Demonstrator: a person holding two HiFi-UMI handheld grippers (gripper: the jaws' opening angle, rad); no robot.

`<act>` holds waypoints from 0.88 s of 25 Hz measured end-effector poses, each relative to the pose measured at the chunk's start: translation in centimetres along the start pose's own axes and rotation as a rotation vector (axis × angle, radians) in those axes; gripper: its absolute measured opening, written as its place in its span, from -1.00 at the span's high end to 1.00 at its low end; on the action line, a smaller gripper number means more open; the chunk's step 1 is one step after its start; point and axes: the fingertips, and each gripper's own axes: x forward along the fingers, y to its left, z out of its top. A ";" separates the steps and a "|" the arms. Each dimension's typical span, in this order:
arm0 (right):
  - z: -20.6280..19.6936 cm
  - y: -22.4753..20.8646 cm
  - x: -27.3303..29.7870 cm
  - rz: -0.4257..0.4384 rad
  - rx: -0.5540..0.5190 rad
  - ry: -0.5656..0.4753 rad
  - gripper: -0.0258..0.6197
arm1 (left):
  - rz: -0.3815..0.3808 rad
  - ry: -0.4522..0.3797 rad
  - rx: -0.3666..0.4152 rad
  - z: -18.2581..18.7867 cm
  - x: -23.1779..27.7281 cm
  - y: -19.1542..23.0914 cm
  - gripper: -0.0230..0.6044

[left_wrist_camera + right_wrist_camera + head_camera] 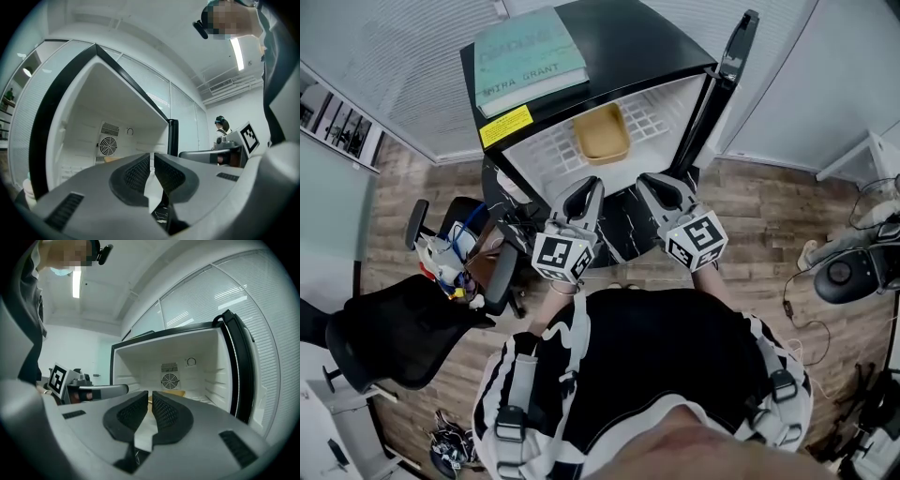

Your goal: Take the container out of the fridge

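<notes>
A small black fridge (pixel 647 37) stands open, its door (pixel 727 80) swung to the right. On its white wire shelf (pixel 548 155) sits a tan, shallow container (pixel 601 133). It peeks past the jaws in the right gripper view as a tan container (pixel 171 393), and as a tan sliver (pixel 112 159) in the left gripper view. My left gripper (pixel 592 187) and right gripper (pixel 649 183) hover side by side just in front of the fridge opening, both shut with nothing held. The closed left jaws (pixel 152 161) and right jaws (pixel 150 401) point into the white interior.
A teal book (pixel 530 54) and a yellow label (pixel 505 126) lie on the fridge top. A black office chair (pixel 389 333) and a cluttered cart (pixel 455 258) stand at left. Cables and a black device (pixel 853 272) lie on the wooden floor at right. A fan grille (pixel 169 380) marks the fridge's back wall.
</notes>
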 end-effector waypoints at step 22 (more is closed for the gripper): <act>-4.9 -4.1 5.8 0.024 -0.060 0.107 0.31 | 0.042 0.129 0.025 -5.4 2.2 4.1 0.36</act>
